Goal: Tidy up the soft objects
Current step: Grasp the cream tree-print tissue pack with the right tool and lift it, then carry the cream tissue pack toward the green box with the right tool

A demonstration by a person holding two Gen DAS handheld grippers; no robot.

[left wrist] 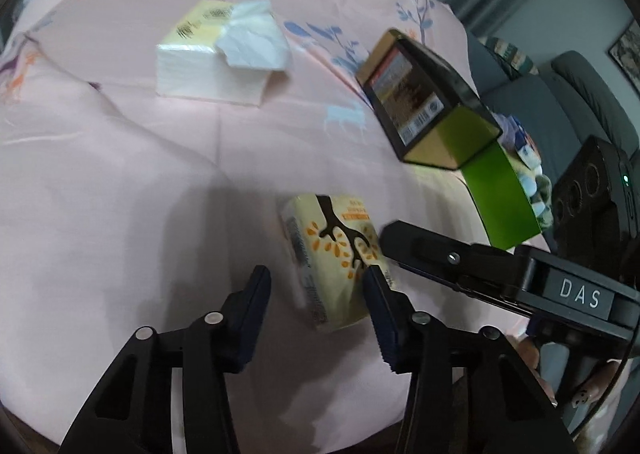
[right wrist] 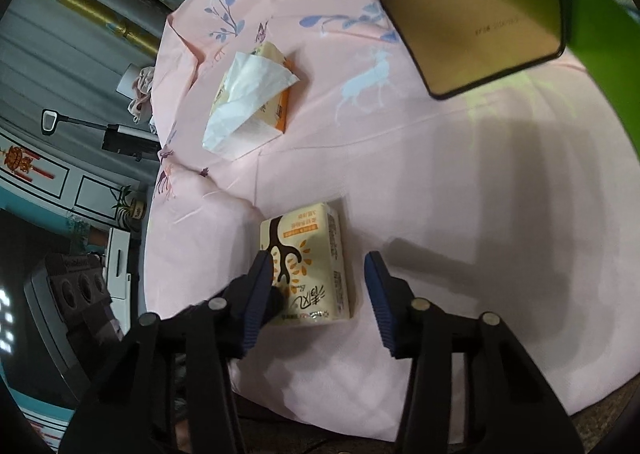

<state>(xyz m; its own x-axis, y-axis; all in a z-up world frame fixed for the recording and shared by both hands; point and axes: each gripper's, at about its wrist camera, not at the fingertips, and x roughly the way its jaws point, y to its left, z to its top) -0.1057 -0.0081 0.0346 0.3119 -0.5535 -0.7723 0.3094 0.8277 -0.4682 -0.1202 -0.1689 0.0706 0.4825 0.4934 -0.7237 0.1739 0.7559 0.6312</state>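
Left wrist view: the small tissue pack (left wrist: 336, 258) lies on the pink cloth (left wrist: 120, 173) in the lower middle of the frame. The left gripper (left wrist: 318, 290) is spread, not clamping; its right finger sits just against the pack's right edge, the left finger well clear. The right gripper (left wrist: 400, 238) pokes in from the right, touching the pack's corner.

Right wrist view: same pack (right wrist: 316, 270), lower centre. The right gripper (right wrist: 318, 282) straddles it loosely, gap on the right side. An opened tissue pack (right wrist: 252, 97) sits upper left, a dark box (right wrist: 476, 17) upper right.
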